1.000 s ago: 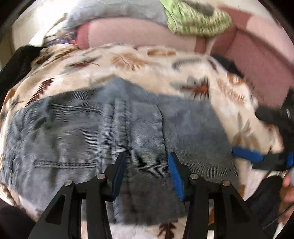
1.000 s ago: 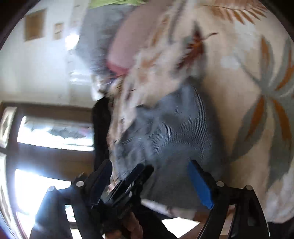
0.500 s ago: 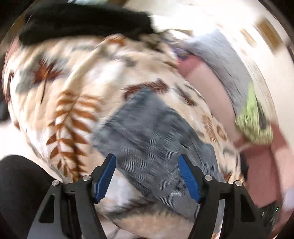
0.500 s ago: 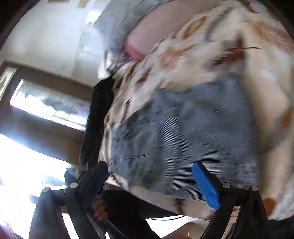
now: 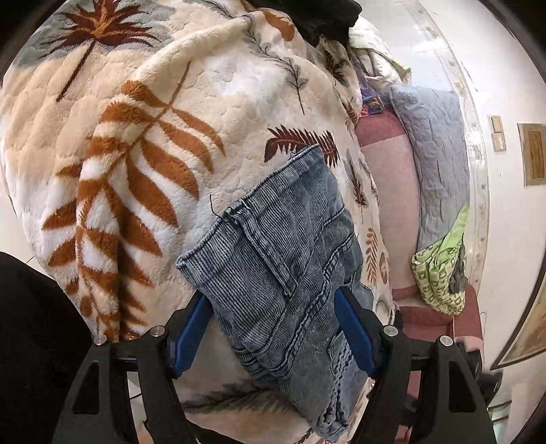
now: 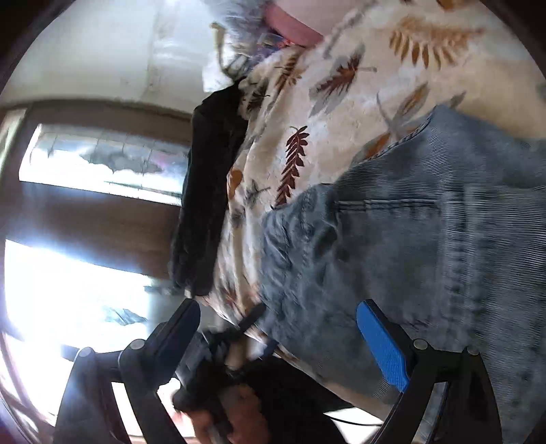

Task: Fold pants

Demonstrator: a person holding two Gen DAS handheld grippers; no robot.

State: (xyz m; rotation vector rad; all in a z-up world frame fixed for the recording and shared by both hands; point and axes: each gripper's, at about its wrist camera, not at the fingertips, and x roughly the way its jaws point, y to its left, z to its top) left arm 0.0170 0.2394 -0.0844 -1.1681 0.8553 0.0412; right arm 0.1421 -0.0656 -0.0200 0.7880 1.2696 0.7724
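Your pants (image 5: 290,259) lie folded compact on the blanket (image 5: 136,143) near its edge | left tongs (image 5: 273,328) apart, right tongs (image 6: 290,345) apart, holding nothing | folding looks nearly finished.

A plush cream leaf-print blanket (image 5: 163,143) covers the supporting surface. Folded blue denim pants (image 5: 290,259) lie directly on it toward 5 o'clock in the left wrist view, and a black garment (image 5: 317,17) rests at its 12 o'clock edge.
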